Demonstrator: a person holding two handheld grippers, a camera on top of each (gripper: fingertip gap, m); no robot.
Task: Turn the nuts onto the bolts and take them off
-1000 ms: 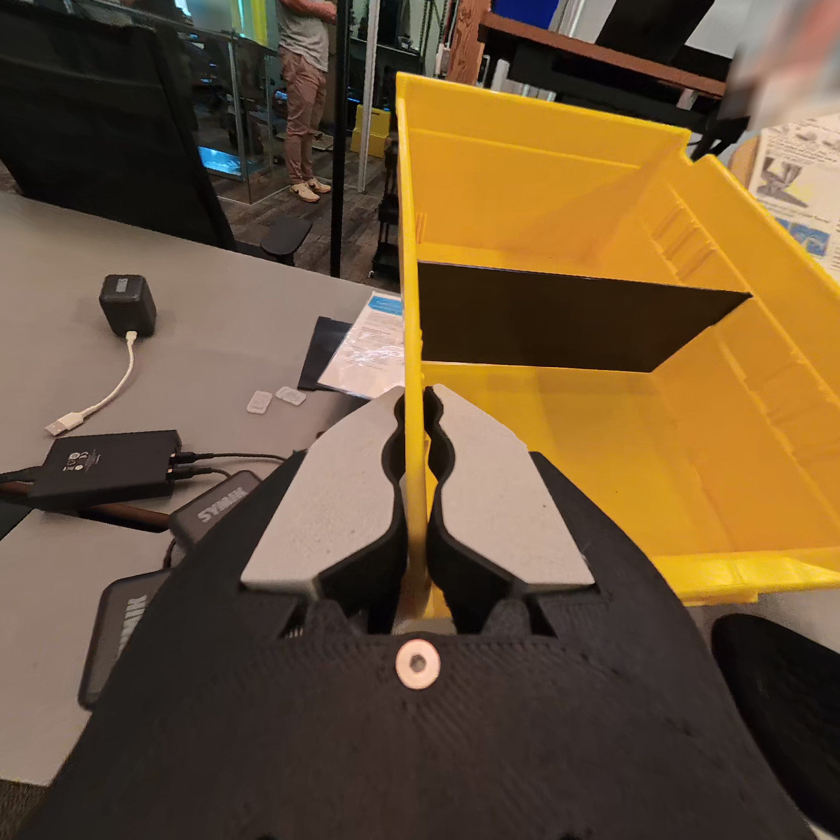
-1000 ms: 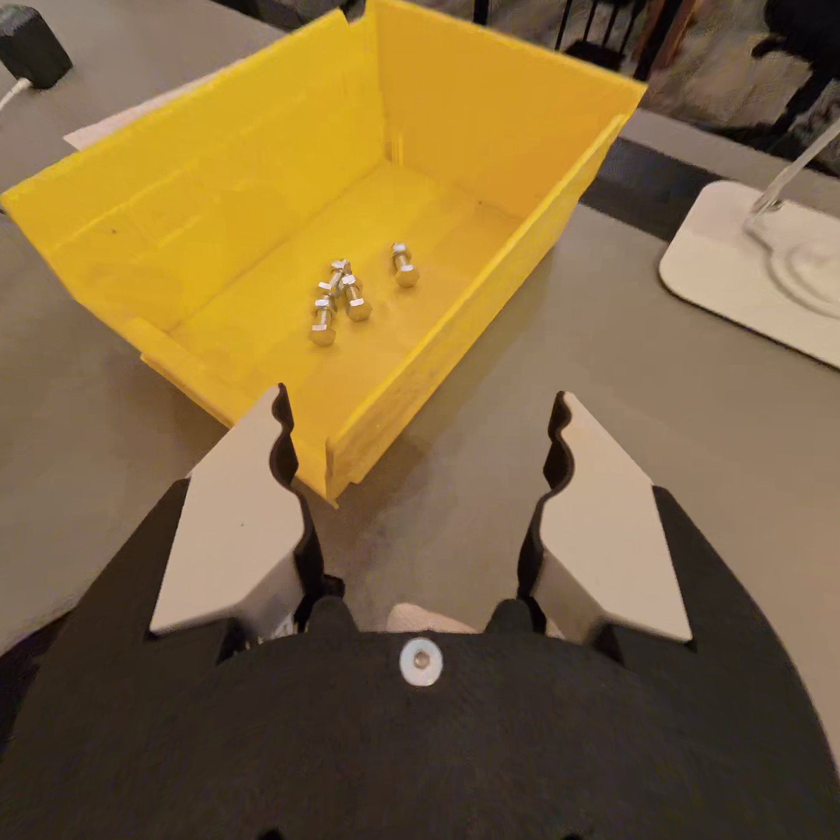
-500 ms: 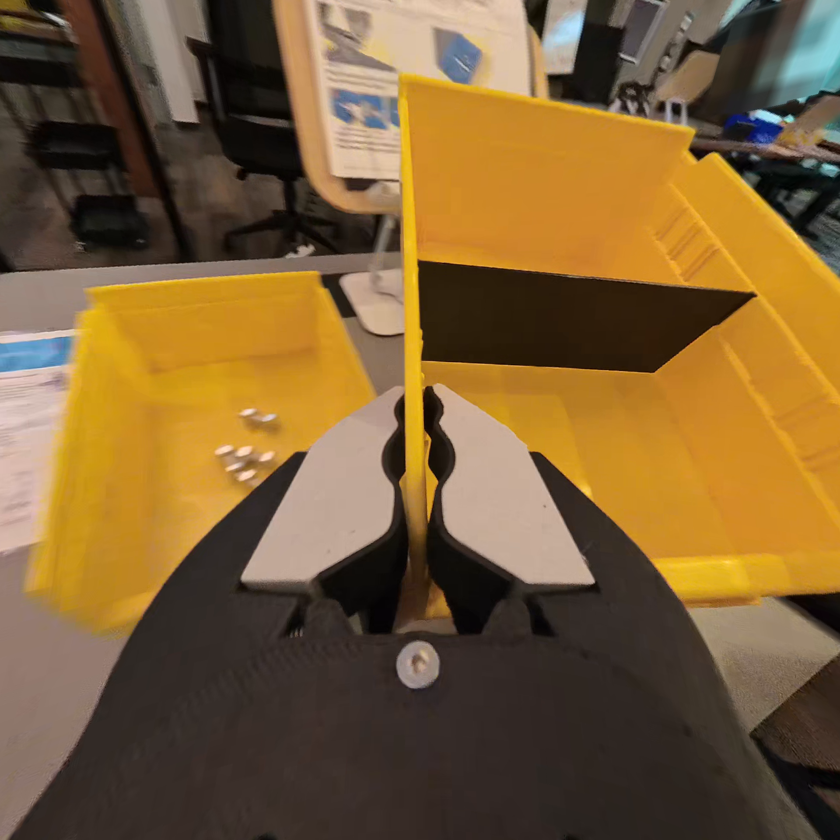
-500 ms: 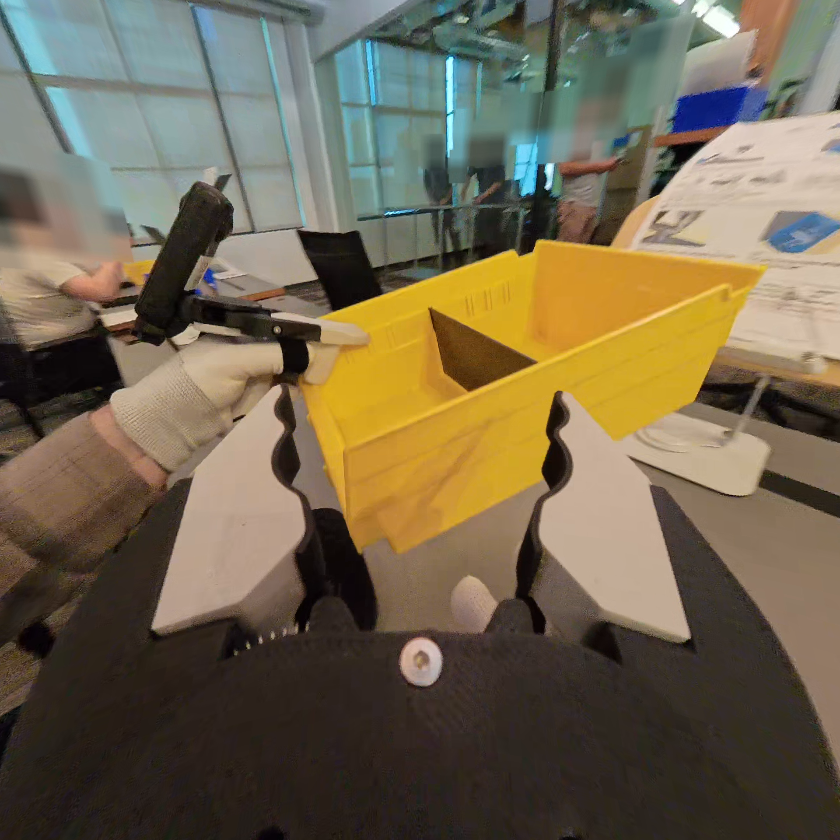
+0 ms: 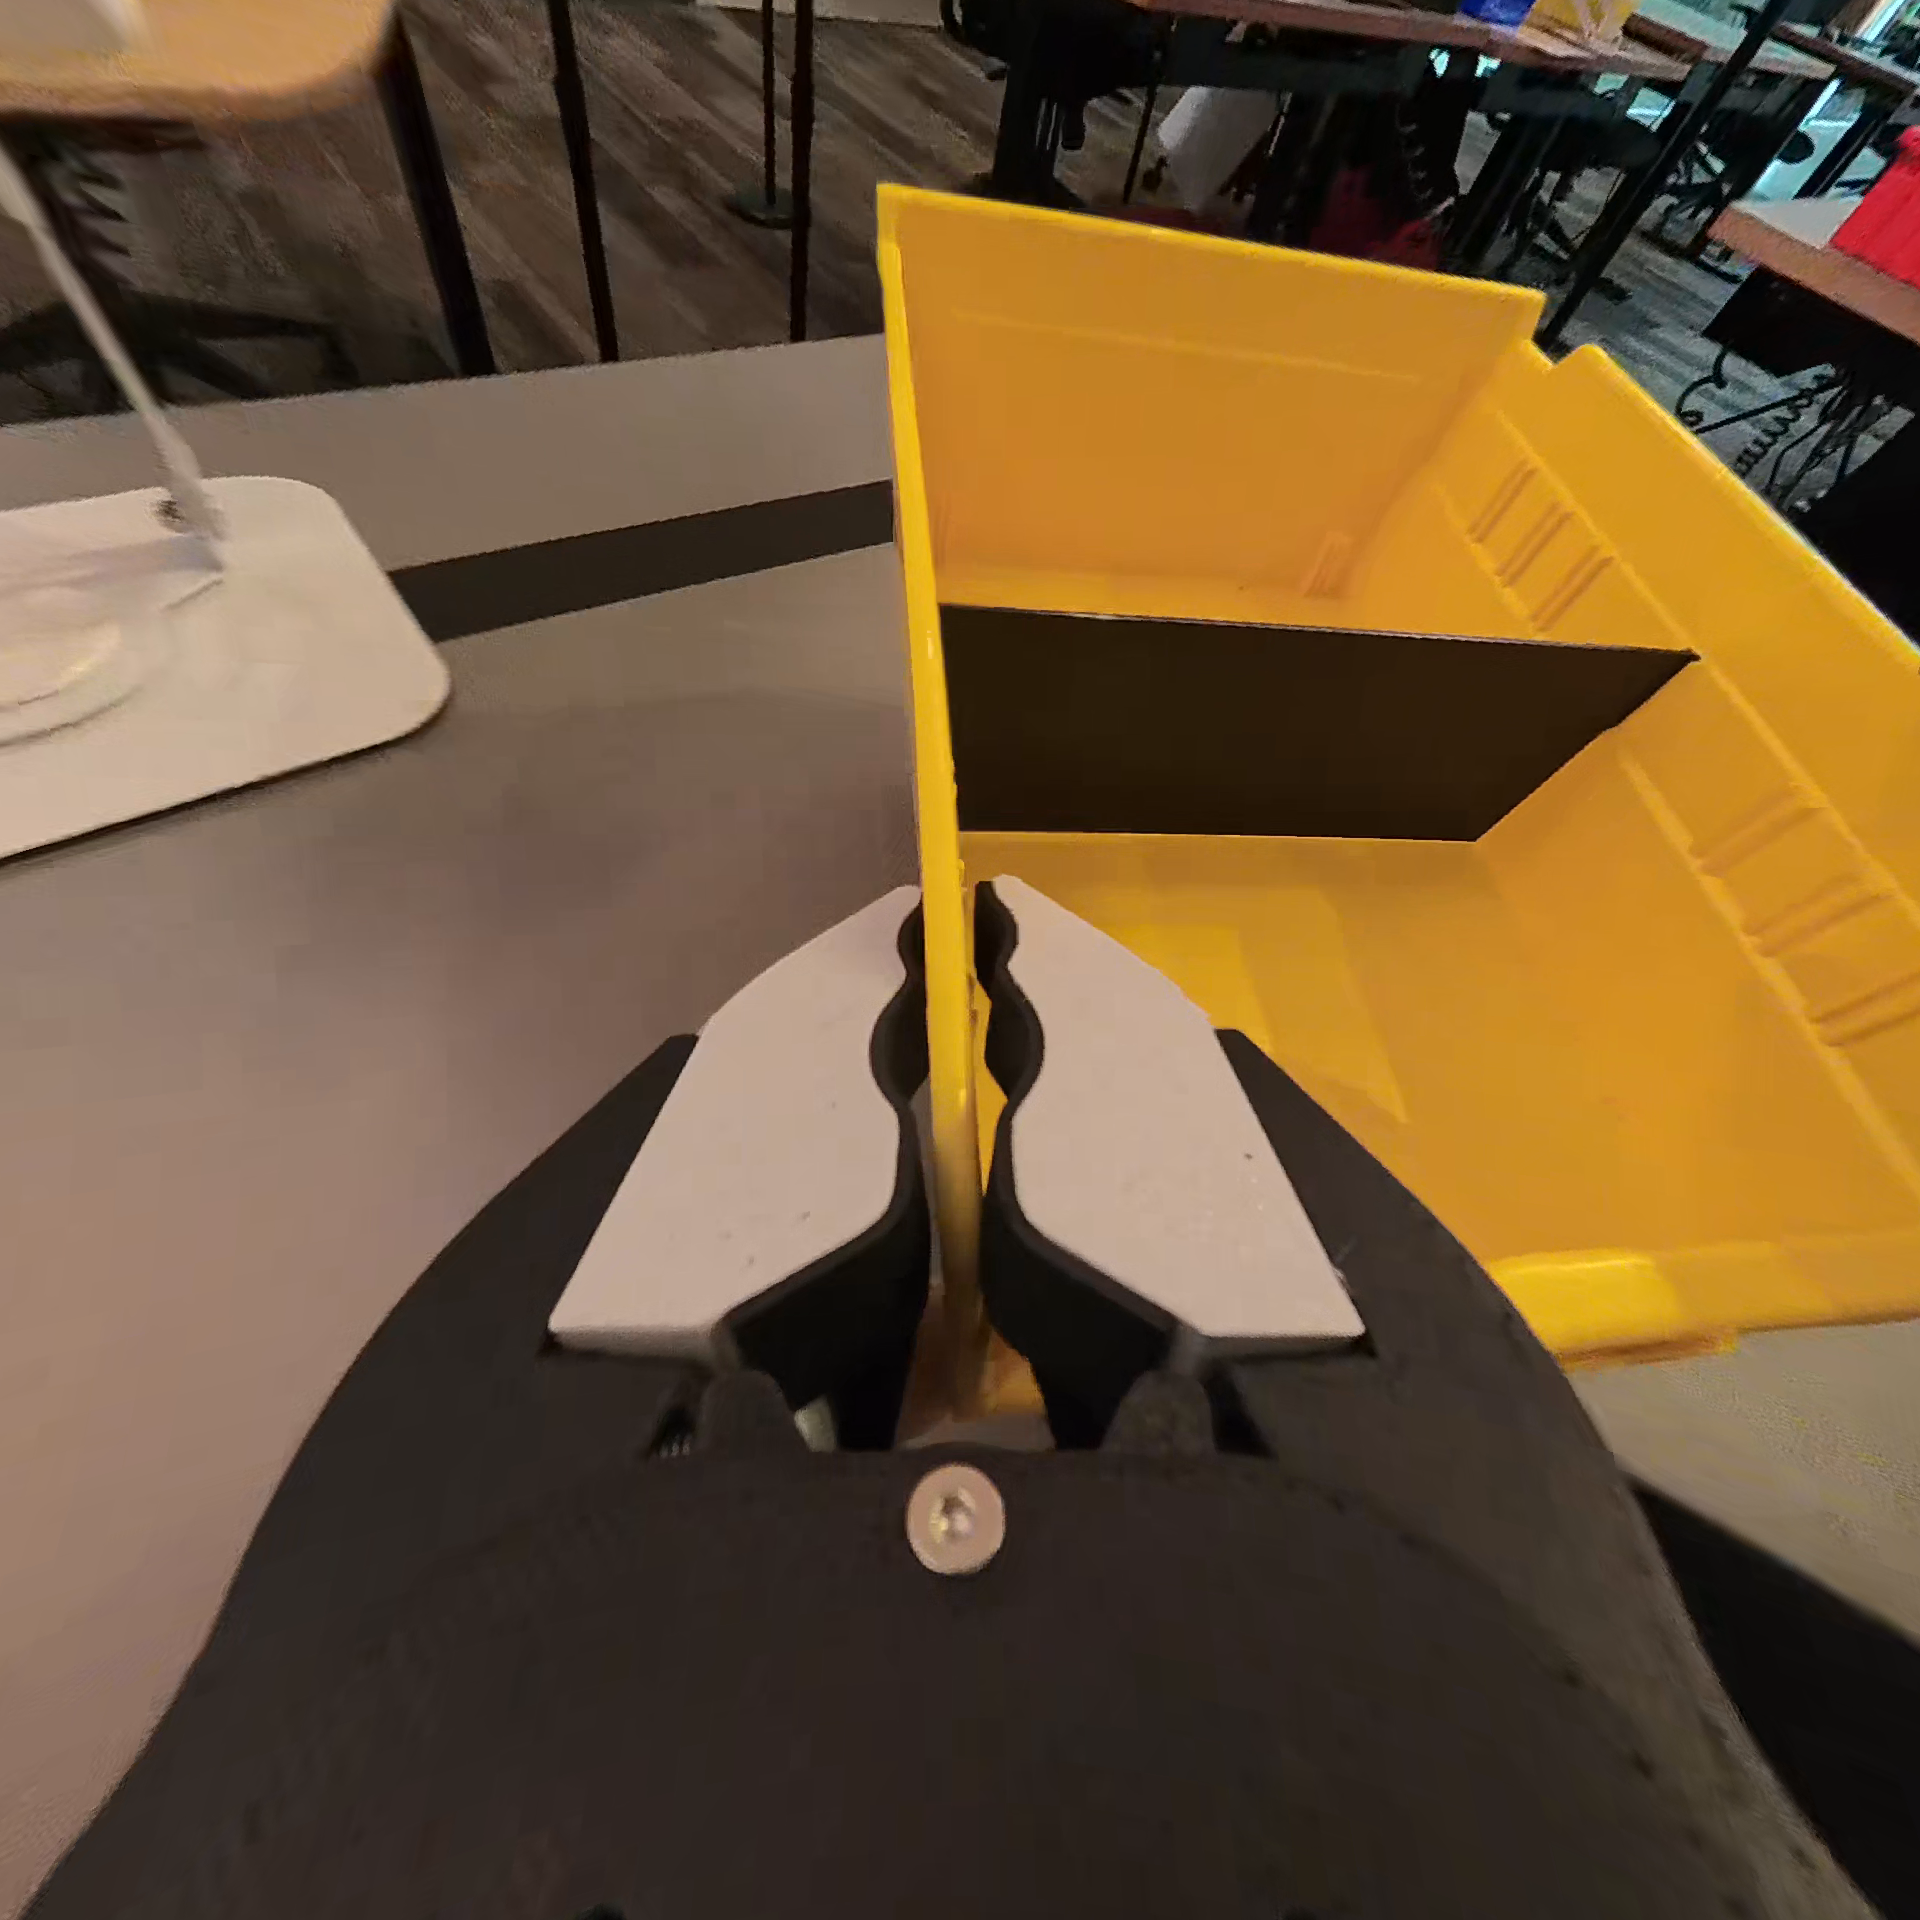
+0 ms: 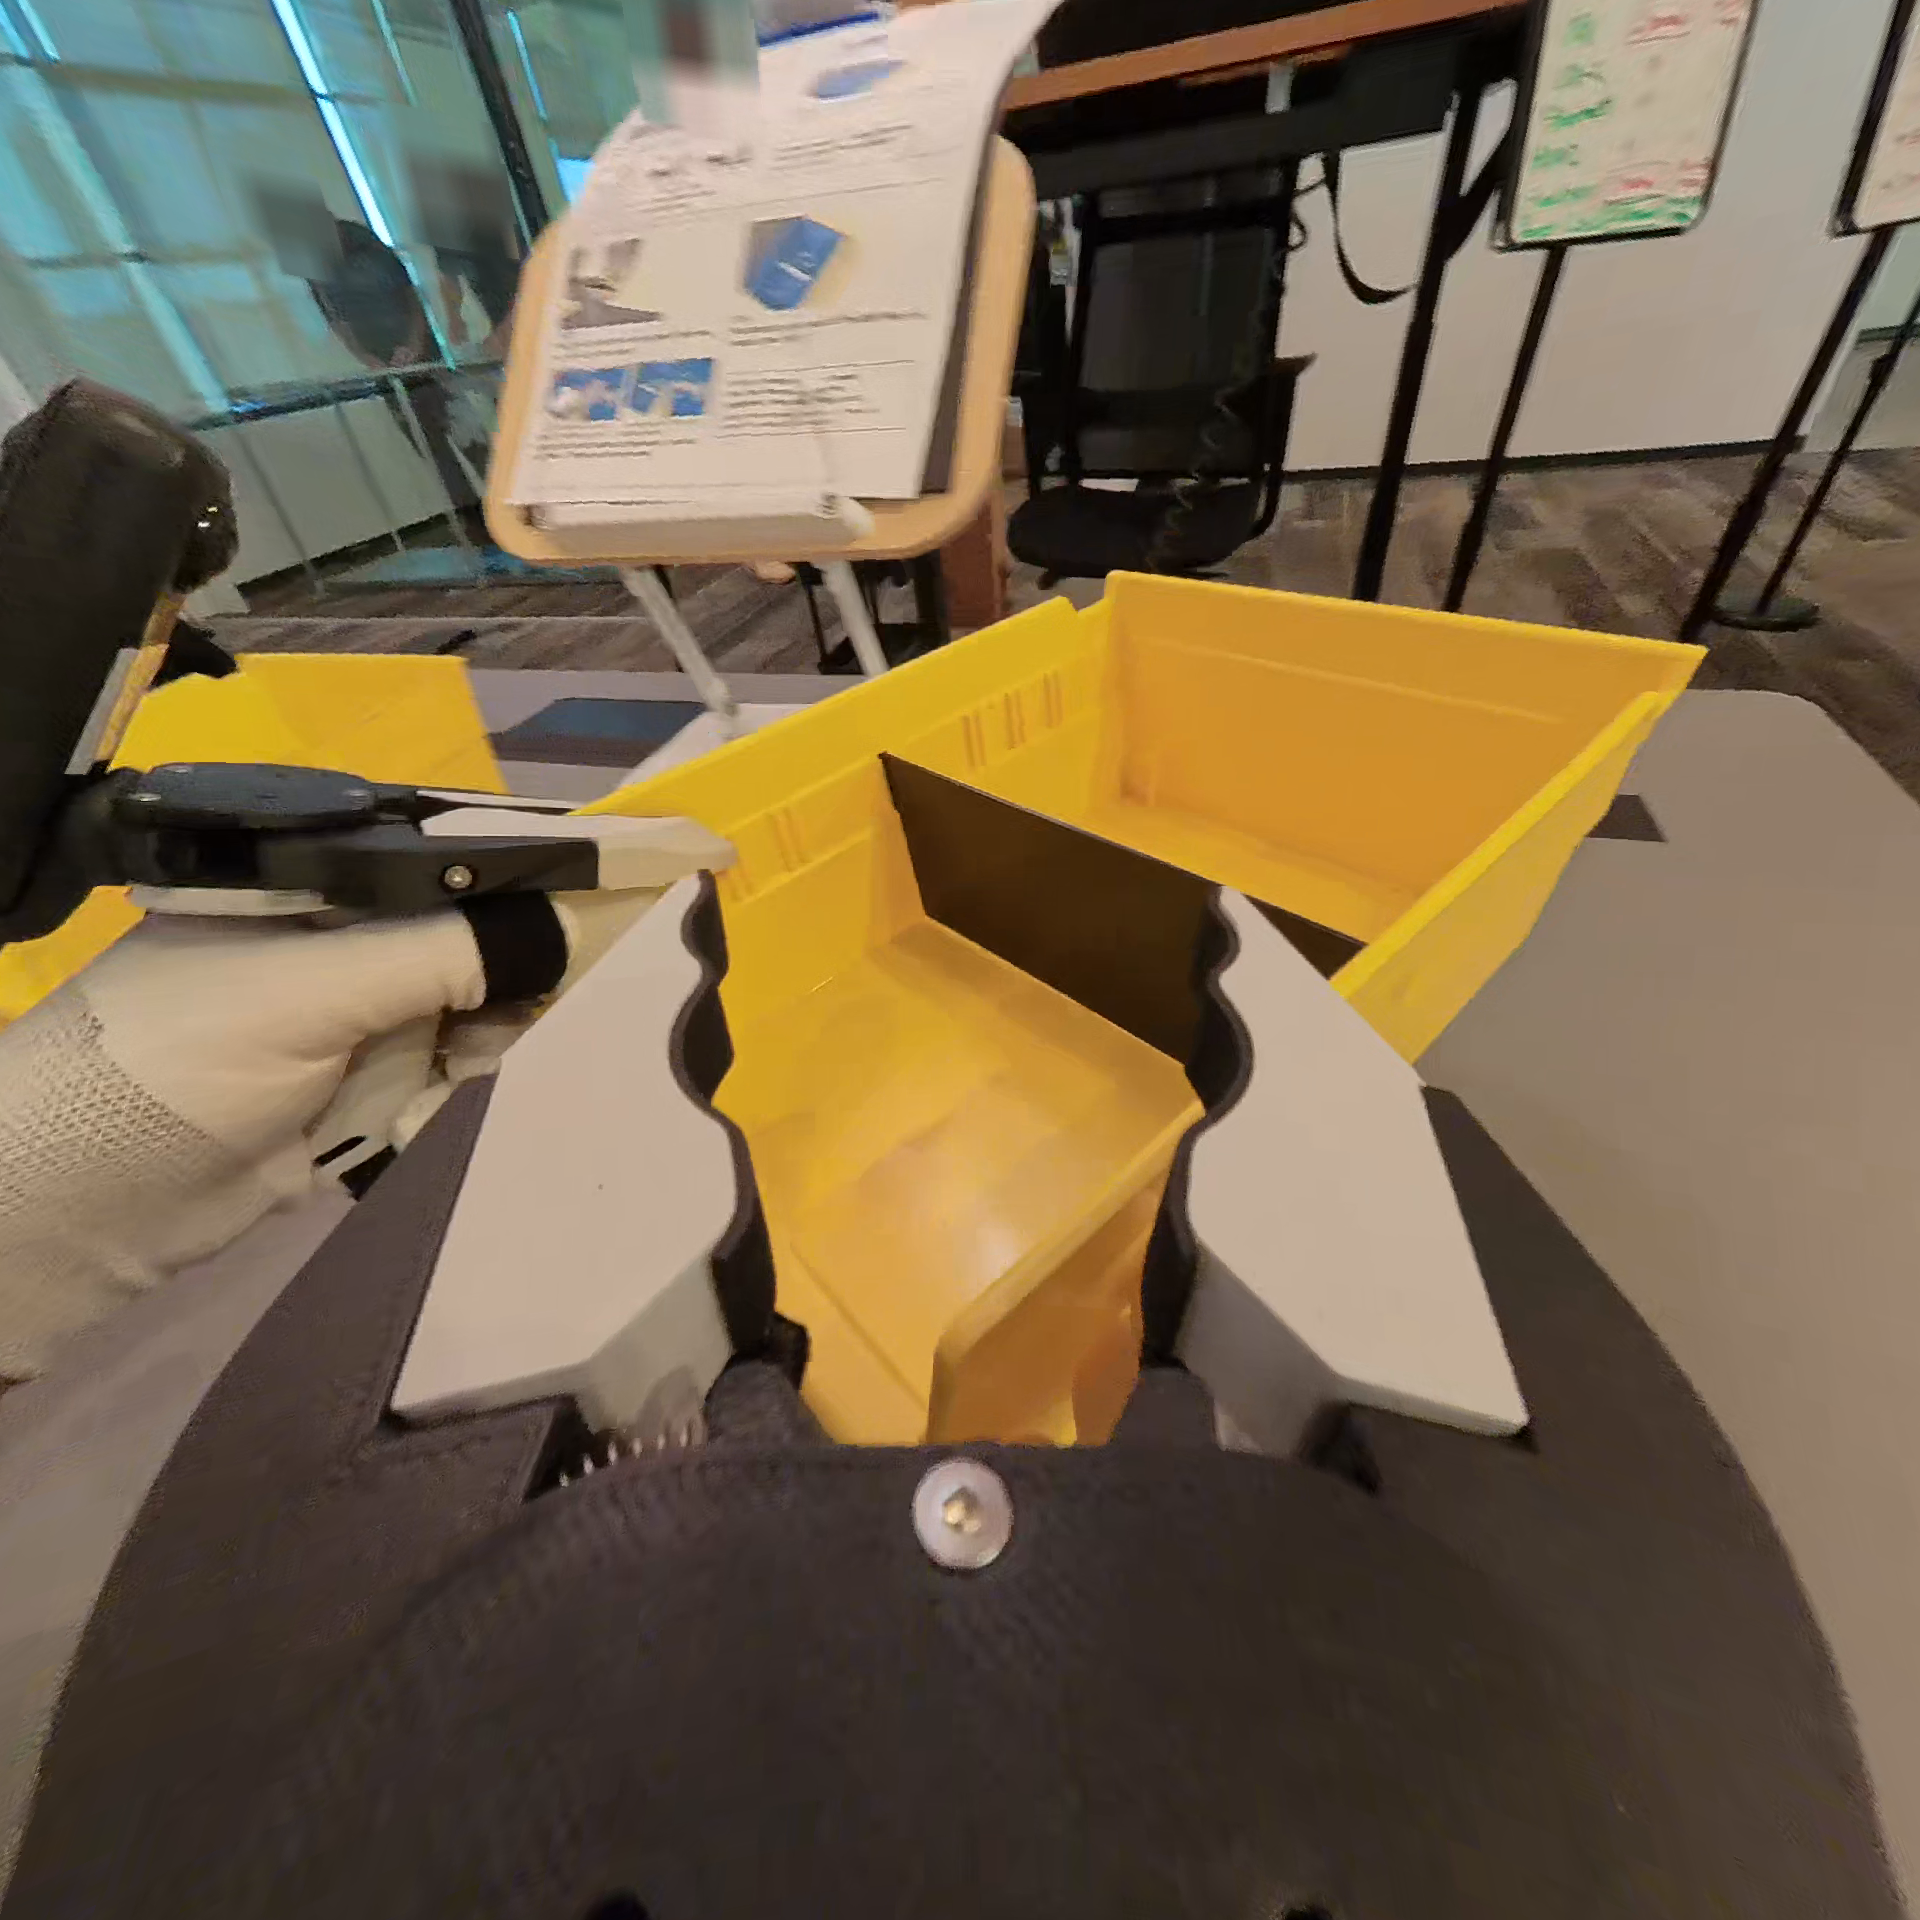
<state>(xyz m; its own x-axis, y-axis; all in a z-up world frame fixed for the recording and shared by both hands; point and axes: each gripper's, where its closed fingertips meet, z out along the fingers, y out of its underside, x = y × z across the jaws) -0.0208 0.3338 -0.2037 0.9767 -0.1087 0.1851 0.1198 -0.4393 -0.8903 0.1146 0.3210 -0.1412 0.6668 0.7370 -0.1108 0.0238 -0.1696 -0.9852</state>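
Left gripper (image 5: 951, 1049) clamps the divided yellow bin's (image 5: 1403, 1039) side wall; right gripper (image 6: 961, 1049) gapes wide straddling its near corner. Bin empty; nuts and bolts not visible.

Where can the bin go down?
Bare grey table lies between the white base and the bin held by the left claw. More table is bare right of the bin. Behind the left claw it's crowded: a second bin.

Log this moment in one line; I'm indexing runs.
left gripper: shut on divided yellow bin wall | right gripper: open | bin: empty
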